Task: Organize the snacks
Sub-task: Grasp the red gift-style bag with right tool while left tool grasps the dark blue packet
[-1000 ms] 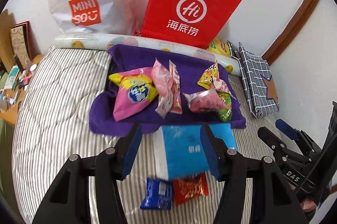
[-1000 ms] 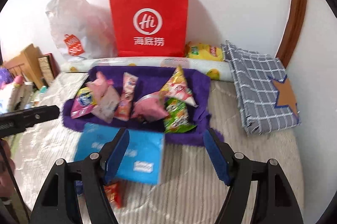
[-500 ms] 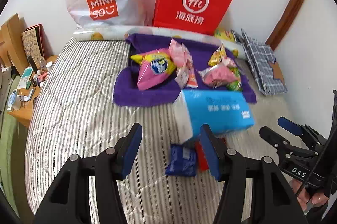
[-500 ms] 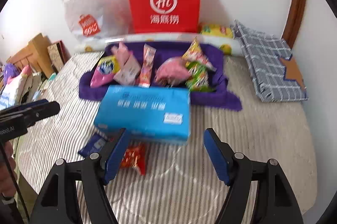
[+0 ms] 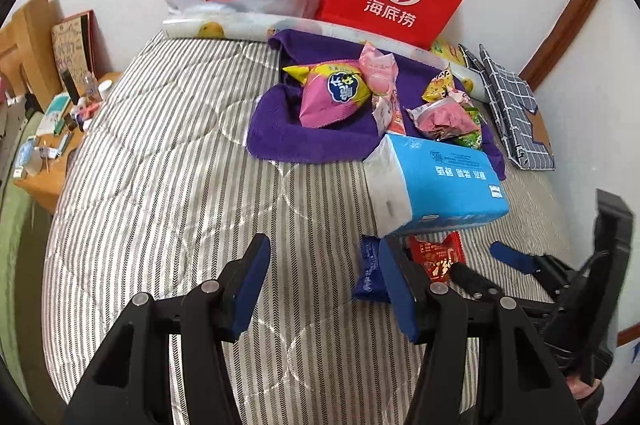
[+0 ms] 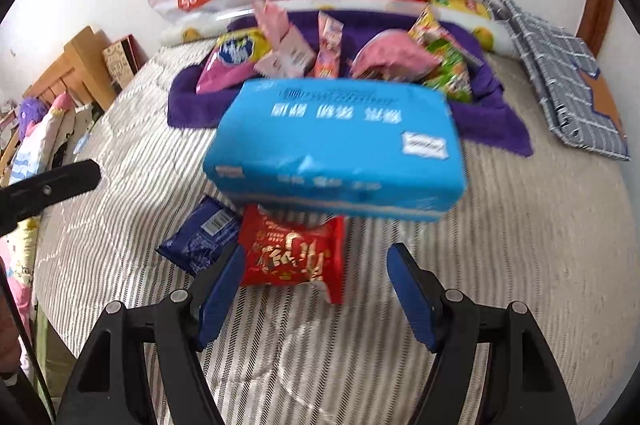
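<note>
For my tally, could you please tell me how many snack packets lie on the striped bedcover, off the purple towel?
2: a dark blue packet and a red packet, side by side before the blue tissue pack. More may hide beneath it.

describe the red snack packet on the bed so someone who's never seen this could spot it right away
Start at the big blue tissue pack lying on the striped bed cover, in front of the purple towel heaped with snacks. Two small packets lie against its near edge. The red snack packet is the right-hand one, bright red with gold and white print, beside a dark blue packet.
</note>
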Demonstrator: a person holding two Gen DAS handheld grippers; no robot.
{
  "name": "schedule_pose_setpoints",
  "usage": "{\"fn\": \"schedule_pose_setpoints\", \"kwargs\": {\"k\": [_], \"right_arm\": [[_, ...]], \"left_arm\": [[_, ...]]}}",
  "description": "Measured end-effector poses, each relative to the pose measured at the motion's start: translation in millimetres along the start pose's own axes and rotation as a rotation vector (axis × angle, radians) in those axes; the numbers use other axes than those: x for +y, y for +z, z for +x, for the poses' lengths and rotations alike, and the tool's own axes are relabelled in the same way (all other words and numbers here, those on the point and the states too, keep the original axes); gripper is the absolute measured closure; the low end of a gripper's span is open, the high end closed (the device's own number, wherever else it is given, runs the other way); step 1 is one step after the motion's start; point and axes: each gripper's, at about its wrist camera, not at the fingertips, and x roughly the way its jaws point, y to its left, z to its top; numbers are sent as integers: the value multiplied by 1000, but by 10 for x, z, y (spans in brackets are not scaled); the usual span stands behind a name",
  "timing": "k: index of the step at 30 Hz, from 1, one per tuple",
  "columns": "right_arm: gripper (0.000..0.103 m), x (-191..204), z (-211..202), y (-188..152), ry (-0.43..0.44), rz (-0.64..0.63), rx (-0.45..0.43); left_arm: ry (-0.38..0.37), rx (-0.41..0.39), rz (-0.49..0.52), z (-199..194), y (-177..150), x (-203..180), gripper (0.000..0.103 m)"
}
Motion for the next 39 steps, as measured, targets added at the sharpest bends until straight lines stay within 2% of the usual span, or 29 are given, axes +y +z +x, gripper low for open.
{"fn": "schedule_pose_setpoints", "kwargs": {"k": [9,19,23,26,27,29,31,35,39], "right_arm": [[31,133,212,-6,49,1,45],[31,149,381,40,12,5,67],[24,128,409,22,-1,11,54],[24,136,415,12,-8,-3,41],[25,139,412,11,-8,-8,37],[42,133,379,-12,-21,-27,24],[47,127,357,-33,-28,-49,23],[48,3,253,-85,13,-19,16],[48,-113,99,-136,-27,-21,-14]], "left_arm": [[-13,14,7,127,-16,105,47],[-26,27,1,163,4,169,46],[-24,35,2,176,-14,164,46],[-18,44,8,191,-27,136,46],[-14,47,11,194,-31,122,46],[-7,48,16,198,-41,101,46],[1,53,19,213,-51,90,46],[16,67,16,261,-83,66,46],[18,84,21,330,-128,-5,46]]}}
